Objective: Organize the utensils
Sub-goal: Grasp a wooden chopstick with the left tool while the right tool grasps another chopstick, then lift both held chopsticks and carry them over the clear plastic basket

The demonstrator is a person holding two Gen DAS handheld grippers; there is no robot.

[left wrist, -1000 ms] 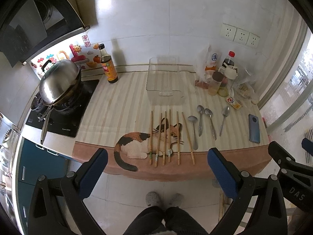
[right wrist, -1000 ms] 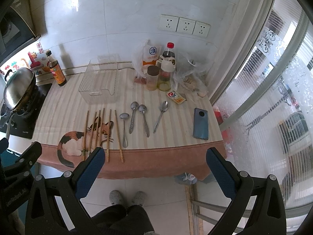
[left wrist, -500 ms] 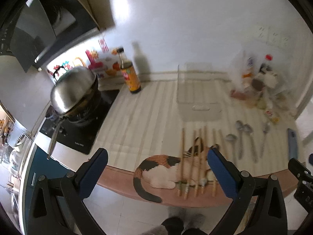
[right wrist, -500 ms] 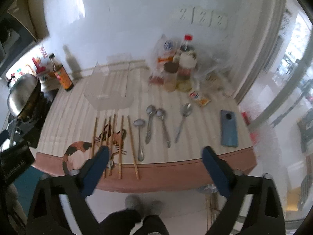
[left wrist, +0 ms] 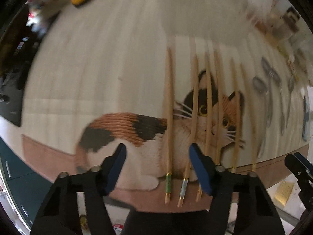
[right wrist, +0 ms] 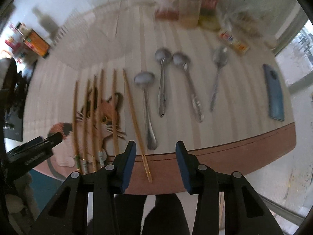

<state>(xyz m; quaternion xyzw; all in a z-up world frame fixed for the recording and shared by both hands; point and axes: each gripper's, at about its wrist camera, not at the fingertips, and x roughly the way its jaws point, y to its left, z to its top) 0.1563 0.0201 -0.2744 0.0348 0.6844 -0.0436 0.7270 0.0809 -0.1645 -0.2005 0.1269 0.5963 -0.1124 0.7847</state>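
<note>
- Left gripper, black with blue-padded fingers, spread apart and holding nothing, poised low over the near edge of the striped cream table mat with its printed calico cat.
- Between those blue pads, above the handle end of the leftmost wooden chopstick with a green band; next chopstick with a pale band just inside the right pad.
- Further bamboo chopsticks in a rough parallel row to the right, across the cat's face, handle ends overhanging the brown border of the mat.
- Right gripper, same black and blue build, also spread apart and empty, low at the table's front edge.
- In its gap, the tail of the rightmost slanted wooden chopstick, its end past the mat's edge; contact not discernible.
- Just beyond, a long steel spoon with a round bowl, handle end near the gap.
- Further right, three more steel spoons, bowls pointing away, set apart from one another.
- Blue smartphone lying flat near the right end of the table.
- Blurred clear plastic tray at the back, behind the chopsticks.
- Blurred jars and bottles at the back right; dark sauce bottle with an orange label at the back left.
</note>
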